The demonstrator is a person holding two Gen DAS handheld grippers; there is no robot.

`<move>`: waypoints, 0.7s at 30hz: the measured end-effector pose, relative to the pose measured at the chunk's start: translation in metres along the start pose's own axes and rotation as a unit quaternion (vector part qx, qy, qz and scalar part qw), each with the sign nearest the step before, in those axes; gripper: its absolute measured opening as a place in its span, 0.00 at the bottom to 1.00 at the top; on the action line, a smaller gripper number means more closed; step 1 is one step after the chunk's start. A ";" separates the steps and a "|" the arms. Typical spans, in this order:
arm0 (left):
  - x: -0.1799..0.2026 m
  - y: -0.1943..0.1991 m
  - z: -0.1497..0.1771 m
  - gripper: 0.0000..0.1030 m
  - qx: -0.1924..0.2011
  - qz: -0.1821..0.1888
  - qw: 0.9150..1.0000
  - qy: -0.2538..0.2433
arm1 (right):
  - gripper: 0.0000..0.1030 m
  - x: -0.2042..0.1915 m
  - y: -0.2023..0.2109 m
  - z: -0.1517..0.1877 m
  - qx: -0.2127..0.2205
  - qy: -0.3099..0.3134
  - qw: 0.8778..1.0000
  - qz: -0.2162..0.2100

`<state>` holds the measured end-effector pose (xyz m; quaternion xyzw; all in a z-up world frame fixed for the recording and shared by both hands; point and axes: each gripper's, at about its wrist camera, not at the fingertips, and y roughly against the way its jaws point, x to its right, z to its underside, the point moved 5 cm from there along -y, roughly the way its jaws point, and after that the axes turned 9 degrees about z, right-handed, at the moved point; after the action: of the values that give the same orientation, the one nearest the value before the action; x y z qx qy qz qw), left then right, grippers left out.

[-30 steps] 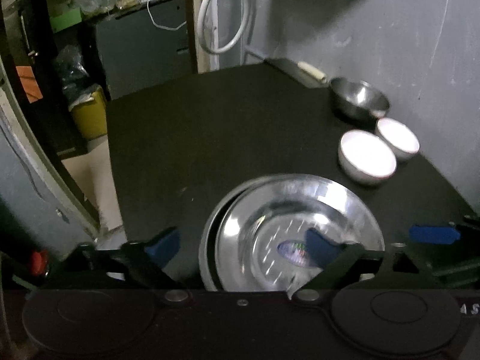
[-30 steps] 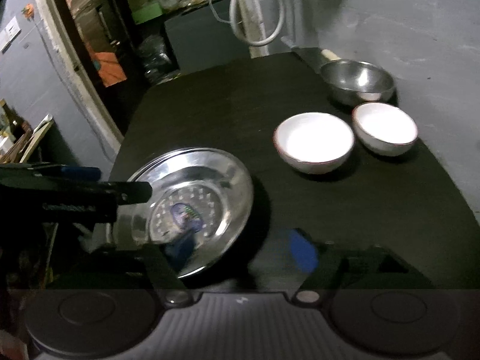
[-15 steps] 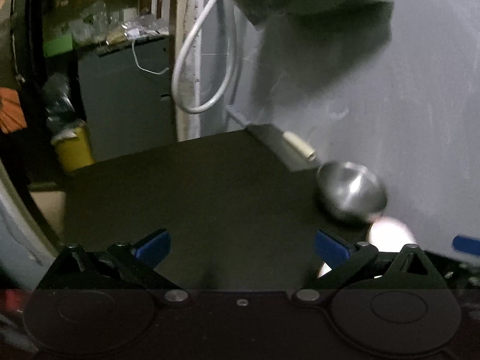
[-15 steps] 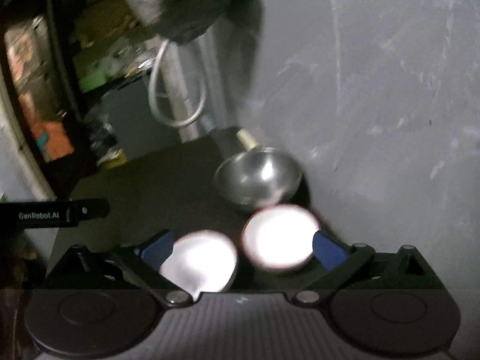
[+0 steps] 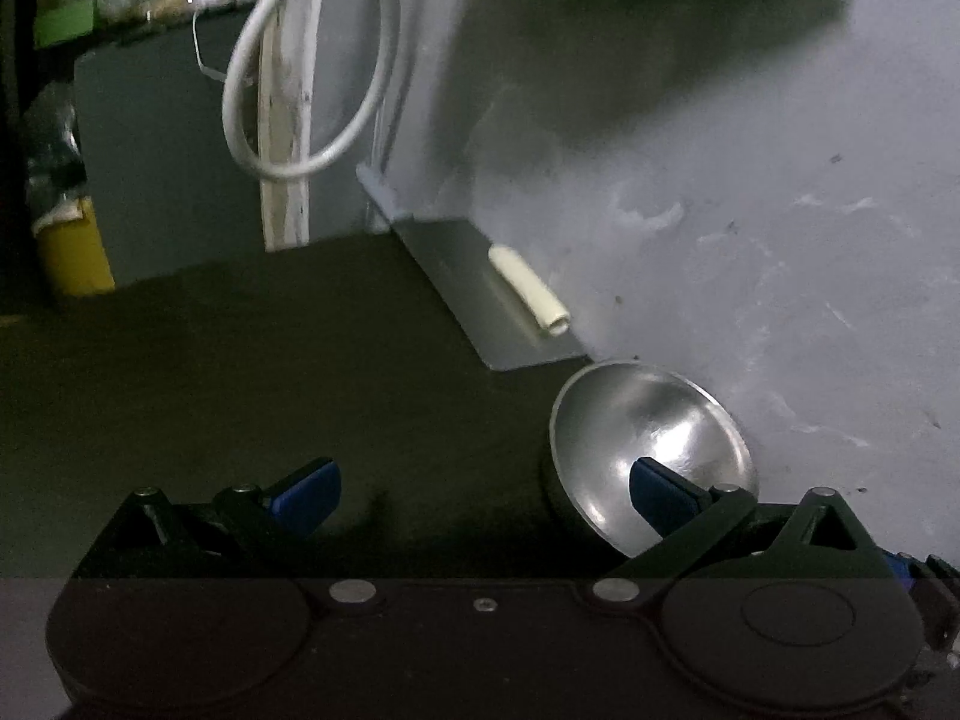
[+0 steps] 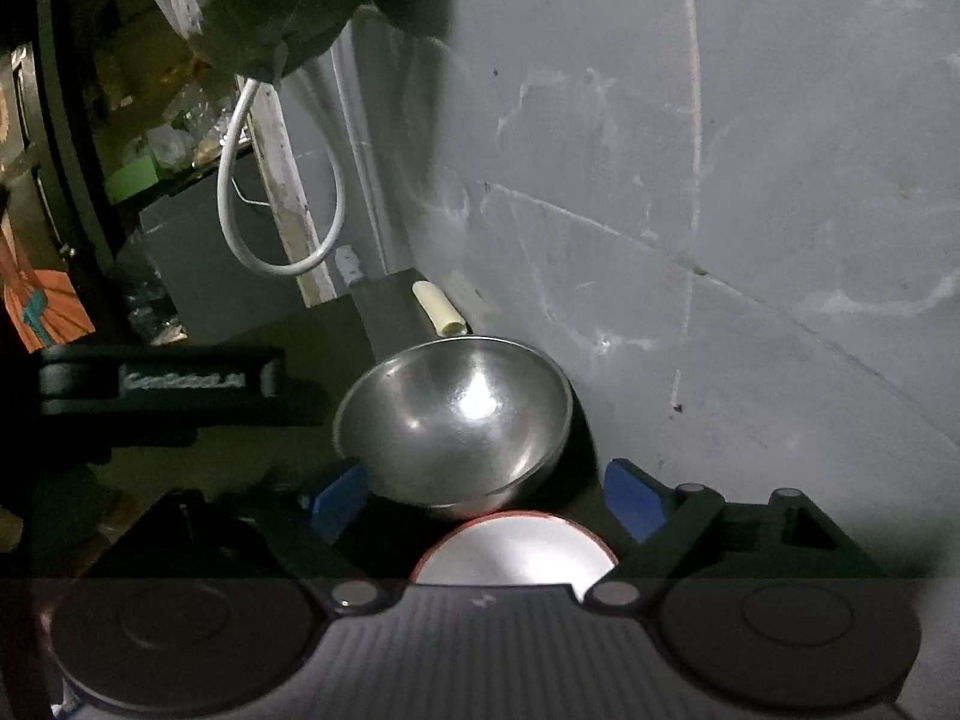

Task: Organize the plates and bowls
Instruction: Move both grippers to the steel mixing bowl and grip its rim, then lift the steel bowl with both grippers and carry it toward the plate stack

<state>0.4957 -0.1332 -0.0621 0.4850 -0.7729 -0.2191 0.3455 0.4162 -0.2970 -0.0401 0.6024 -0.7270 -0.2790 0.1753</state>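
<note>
Count, both views: one steel bowl (image 6: 453, 420) on the surface (image 5: 240, 360). One white bowl (image 6: 516, 549), partly hidden. One cream tube (image 5: 528, 291). One white cable loop (image 5: 300, 78). One yellow bin (image 5: 75, 252). Two tongs.

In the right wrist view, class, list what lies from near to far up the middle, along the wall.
White bowl → steel bowl → cream tube → white cable loop.
</note>
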 end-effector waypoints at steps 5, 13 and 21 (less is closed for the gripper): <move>0.003 -0.018 -0.001 0.97 -0.007 0.004 1.000 0.007 | 0.77 0.000 -0.017 0.001 -0.010 0.008 1.000 0.008; 0.006 -0.039 0.002 0.63 -0.034 0.016 0.999 0.016 | 0.67 0.004 -0.031 0.005 -0.022 0.013 1.000 0.002; 0.002 -0.046 0.001 0.24 -0.041 0.044 0.998 0.035 | 0.39 0.007 -0.035 0.002 -0.021 0.022 1.000 -0.001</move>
<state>0.5223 -0.1551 -0.0930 0.4431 -0.7715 -0.2180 0.4013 0.4408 -0.3074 -0.0643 0.6053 -0.7161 -0.2814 0.2039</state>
